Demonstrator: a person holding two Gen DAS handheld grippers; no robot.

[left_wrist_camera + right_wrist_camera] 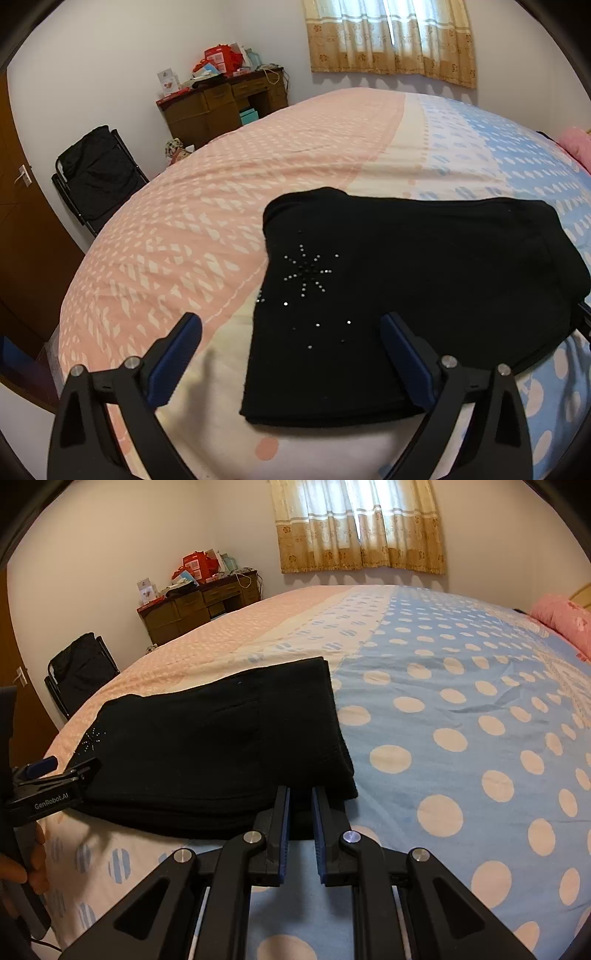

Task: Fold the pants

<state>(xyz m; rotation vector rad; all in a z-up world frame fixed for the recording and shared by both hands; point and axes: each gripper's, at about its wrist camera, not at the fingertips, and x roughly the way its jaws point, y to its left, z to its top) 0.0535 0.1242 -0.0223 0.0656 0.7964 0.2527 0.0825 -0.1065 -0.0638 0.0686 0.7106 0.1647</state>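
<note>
A bed (443,709) under a pink, cream and blue dotted cover carries black folded pants (221,746), lying just ahead of the right tongs (300,797); a pink pillow (565,620) sits far right.

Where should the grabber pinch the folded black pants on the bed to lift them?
Pinch the near edge of the folded black pants, coming in low from the front. The stacked layers end there, just ahead of the right gripper, so one pinch probably catches them all. The left gripper can likely take the sparkly-star end.

The black pants (424,295) lie folded into a compact, layered rectangle on the bed, a rhinestone starburst (308,271) showing near their left edge.
</note>
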